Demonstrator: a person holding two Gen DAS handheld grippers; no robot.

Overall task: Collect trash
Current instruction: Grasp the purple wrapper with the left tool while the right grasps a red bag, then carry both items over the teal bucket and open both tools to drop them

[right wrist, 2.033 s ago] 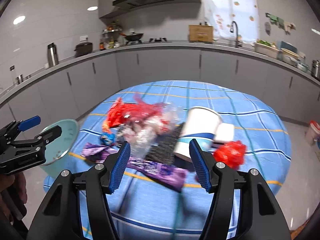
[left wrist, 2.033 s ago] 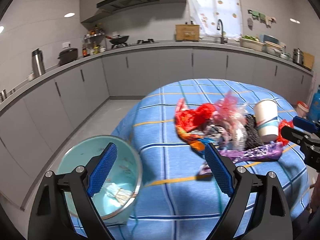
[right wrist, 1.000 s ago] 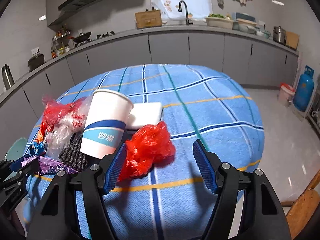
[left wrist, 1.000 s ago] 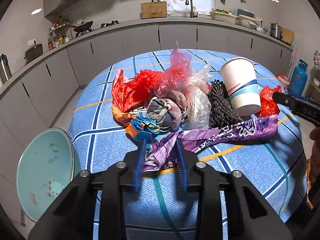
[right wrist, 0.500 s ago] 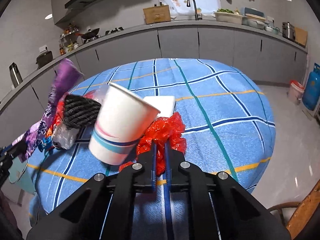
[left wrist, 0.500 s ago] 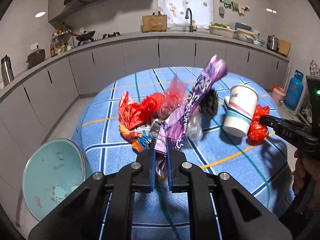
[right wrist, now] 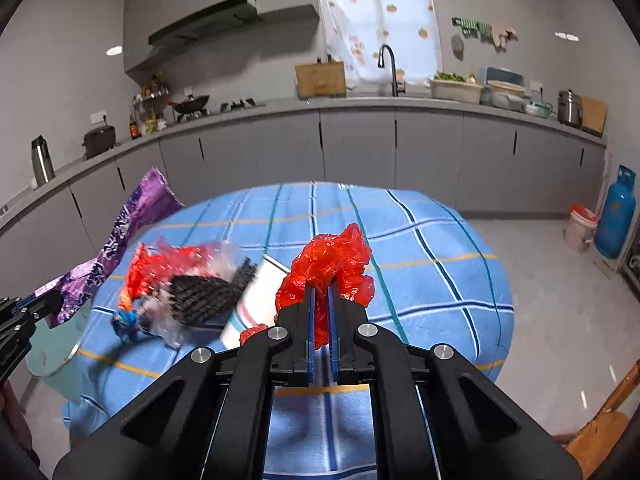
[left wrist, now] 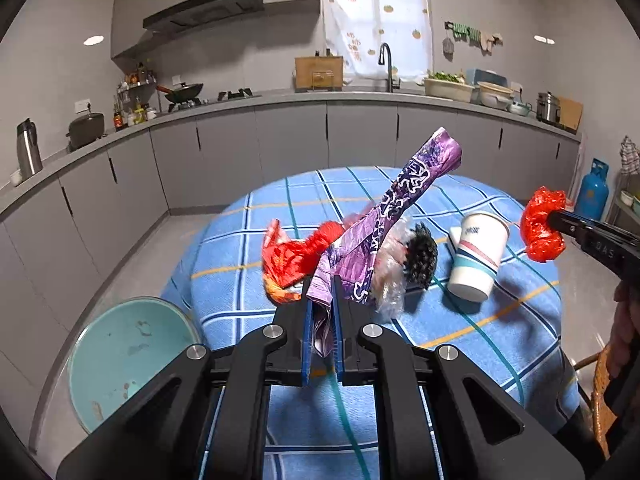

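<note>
My left gripper [left wrist: 321, 304] is shut on a long purple wrapper [left wrist: 404, 196], which rises above the round table's blue checked cloth [left wrist: 500, 320]. My right gripper [right wrist: 321, 300] is shut on a crumpled red plastic bag [right wrist: 328, 260], lifted off the cloth; the same red bag [left wrist: 542, 224] shows at the right of the left wrist view. Left on the table are a red wrapper [left wrist: 292, 256], clear plastic, a black knitted piece [left wrist: 420, 256] and a white paper cup [left wrist: 476, 256]. In the right wrist view the cup [right wrist: 256, 300] lies partly hidden behind my fingers.
A teal bin [left wrist: 124, 356] with a metal rim stands on the floor left of the table. Grey kitchen cabinets [left wrist: 280, 148] run along the back wall. A blue gas cylinder [right wrist: 614, 220] and a small bucket [right wrist: 580, 228] stand at the right. A wooden chair [right wrist: 600, 432] is near the table's right edge.
Both grippers closed, the left on the purple wrapper and the right on the red bag, then rose, lifting both off the table. The cup tipped over.
</note>
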